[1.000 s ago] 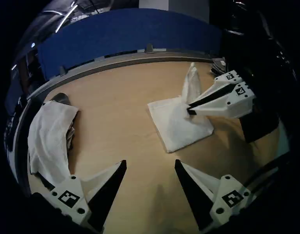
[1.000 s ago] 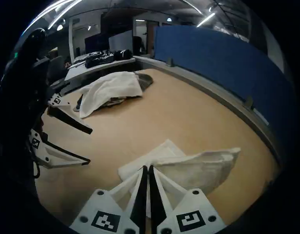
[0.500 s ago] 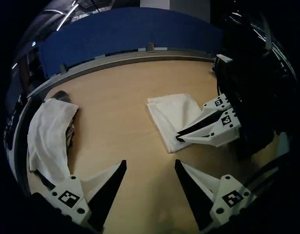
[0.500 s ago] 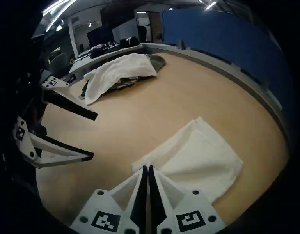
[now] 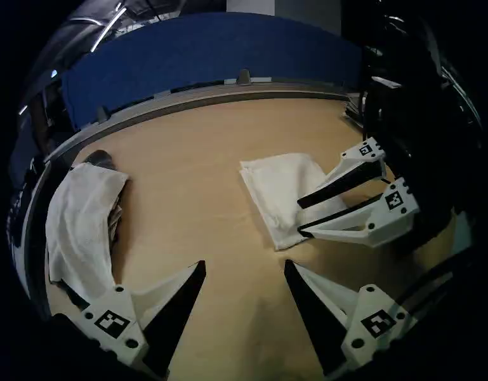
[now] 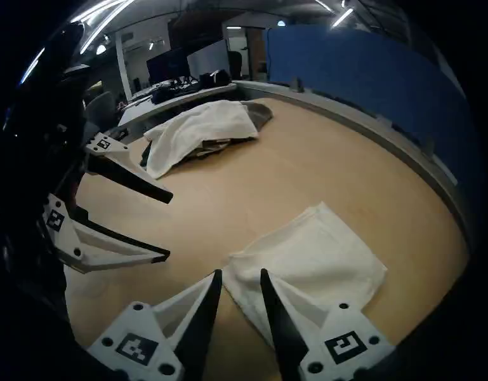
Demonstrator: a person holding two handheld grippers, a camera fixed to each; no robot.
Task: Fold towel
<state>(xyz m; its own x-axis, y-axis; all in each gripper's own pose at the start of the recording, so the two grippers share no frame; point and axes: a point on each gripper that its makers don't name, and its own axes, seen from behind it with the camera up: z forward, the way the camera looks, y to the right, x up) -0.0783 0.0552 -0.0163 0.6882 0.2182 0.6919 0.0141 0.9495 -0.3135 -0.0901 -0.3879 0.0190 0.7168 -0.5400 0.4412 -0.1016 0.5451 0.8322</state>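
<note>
Right gripper view, right gripper (image 6: pixel 240 274) slightly parted, empty, at towel (image 6: pixel 316 254) edge

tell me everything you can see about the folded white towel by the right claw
The folded towel is white, soft terry-looking cloth, doubled into a rough rectangle with layered edges and slight wrinkles. It lies flat on the light wooden table, well apart from the cloth heap. Its near corner sits between the tips of the right claw, whose jaws stand open and do not pinch it.
</note>
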